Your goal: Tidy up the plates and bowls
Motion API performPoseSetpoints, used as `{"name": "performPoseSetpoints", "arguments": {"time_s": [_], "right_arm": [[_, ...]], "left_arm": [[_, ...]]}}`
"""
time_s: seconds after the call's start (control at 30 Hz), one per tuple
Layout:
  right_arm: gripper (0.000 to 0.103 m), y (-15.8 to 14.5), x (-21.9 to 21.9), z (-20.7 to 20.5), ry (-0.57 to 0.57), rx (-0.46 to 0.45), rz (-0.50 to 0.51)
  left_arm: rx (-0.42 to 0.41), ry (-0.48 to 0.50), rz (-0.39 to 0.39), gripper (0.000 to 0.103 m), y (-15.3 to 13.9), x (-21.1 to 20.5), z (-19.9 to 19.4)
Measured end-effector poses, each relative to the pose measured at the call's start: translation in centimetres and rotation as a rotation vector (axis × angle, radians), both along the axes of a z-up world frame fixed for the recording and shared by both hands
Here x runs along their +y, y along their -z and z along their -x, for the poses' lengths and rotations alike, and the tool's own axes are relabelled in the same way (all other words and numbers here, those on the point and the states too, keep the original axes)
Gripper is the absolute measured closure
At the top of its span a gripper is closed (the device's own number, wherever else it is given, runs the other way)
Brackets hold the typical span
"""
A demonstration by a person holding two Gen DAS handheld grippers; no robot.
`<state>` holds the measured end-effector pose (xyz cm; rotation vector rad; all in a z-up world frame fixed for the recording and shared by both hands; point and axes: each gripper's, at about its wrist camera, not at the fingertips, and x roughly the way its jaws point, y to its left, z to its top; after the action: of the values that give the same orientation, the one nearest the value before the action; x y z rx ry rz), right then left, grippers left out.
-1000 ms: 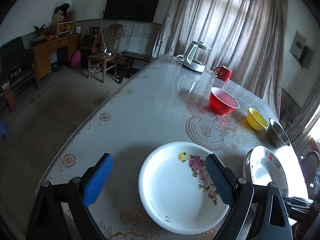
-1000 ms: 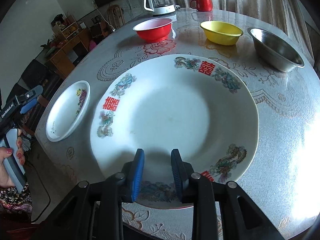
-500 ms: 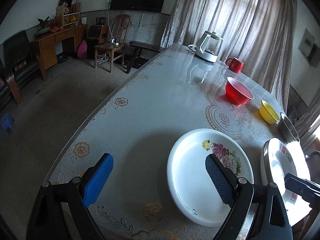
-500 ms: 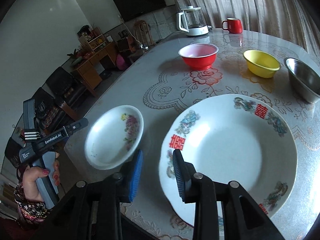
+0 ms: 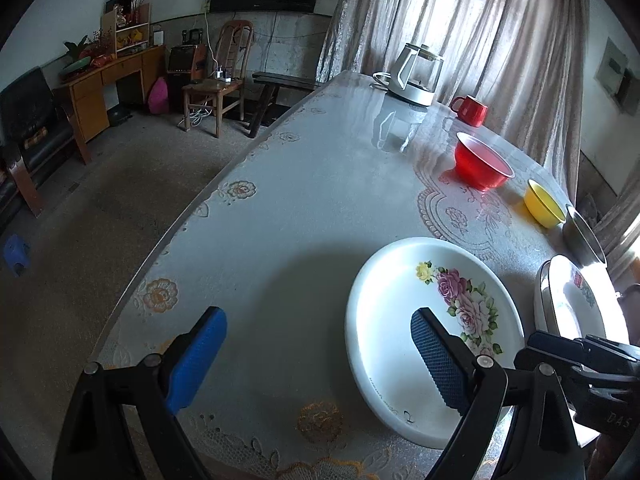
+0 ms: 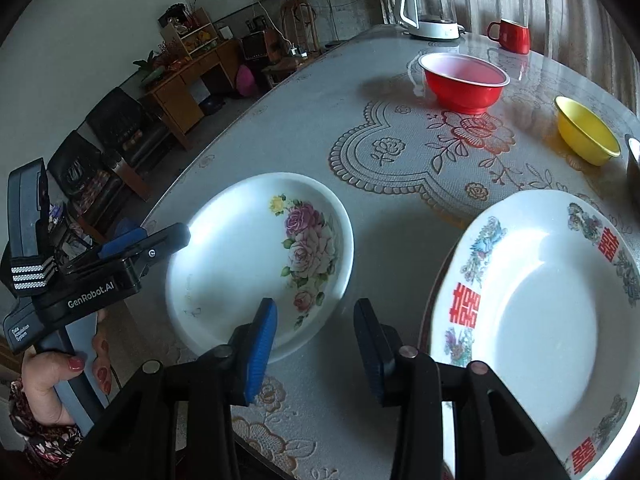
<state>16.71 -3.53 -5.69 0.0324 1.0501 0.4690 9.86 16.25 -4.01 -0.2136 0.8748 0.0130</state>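
A small white plate with pink roses (image 6: pixel 256 248) lies on the table near its front-left edge. To its right lies a large white plate with red characters (image 6: pixel 540 312). My right gripper (image 6: pixel 316 344) hovers over the gap between the two plates. Its jaws are opening and nothing is between them; its left finger overlaps the small plate's near rim. My left gripper (image 5: pixel 318 356) stands wide open and empty, its right finger over the rose plate (image 5: pixel 420 320). The large plate (image 5: pixel 572 304) shows at the right edge of the left wrist view.
Farther back stand a red bowl (image 6: pixel 464 80), a yellow bowl (image 6: pixel 586 132) and a steel bowl (image 5: pixel 584 236). A kettle (image 6: pixel 428 8) and a red mug (image 6: pixel 512 36) stand at the far end. A hand (image 6: pixel 52 384) holds the left gripper (image 6: pixel 168 240) beyond the table's left edge.
My right gripper has come off the large plate's near rim and swung left toward the rose plate, its jaws widening. In the left wrist view the rose plate has slid from centre to right.
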Motion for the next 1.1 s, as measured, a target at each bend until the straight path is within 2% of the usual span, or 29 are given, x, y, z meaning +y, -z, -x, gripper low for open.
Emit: {"name": "performPoseSetpoints", "arguments": {"time_s": [0.33, 0.47, 0.57, 0.7, 0.83, 0.97, 1.1], "right_arm": [[0.063, 0.7, 1.2, -1.5, 0.038, 0.017, 0.044], [0.063, 1.0, 1.5, -2.0, 0.044, 0.029, 0.047], [0.063, 1.1, 1.6, -2.5, 0.048, 0.035, 0.049], [0.063, 1.1, 1.5, -3.0, 0.057, 0.036, 0.045], [0.063, 1.1, 1.8, -3.2, 0.046, 0.034, 0.059], [0.063, 1.0, 2.4, -3.4, 0.022, 0.026, 0.082], [0.063, 1.0, 2.6, -3.7, 0.022, 0.023, 0.089]], "left_arm": [[0.003, 0.065, 0.034, 0.011, 0.3, 0.0, -0.5], [0.001, 0.117, 0.059, 0.017, 0.2, -0.2, -0.8], [0.007, 0.144, 0.11, 0.023, 0.3, 0.0, -1.2], [0.017, 0.17, 0.118, 0.028, 0.5, -0.1, -1.6], [0.044, 0.205, 0.147, 0.043, 0.9, -0.4, -2.1], [0.058, 0.226, 0.138, 0.048, 1.3, -0.8, -2.1], [0.07, 0.229, 0.155, 0.049, 1.6, -0.6, -1.9]]}}
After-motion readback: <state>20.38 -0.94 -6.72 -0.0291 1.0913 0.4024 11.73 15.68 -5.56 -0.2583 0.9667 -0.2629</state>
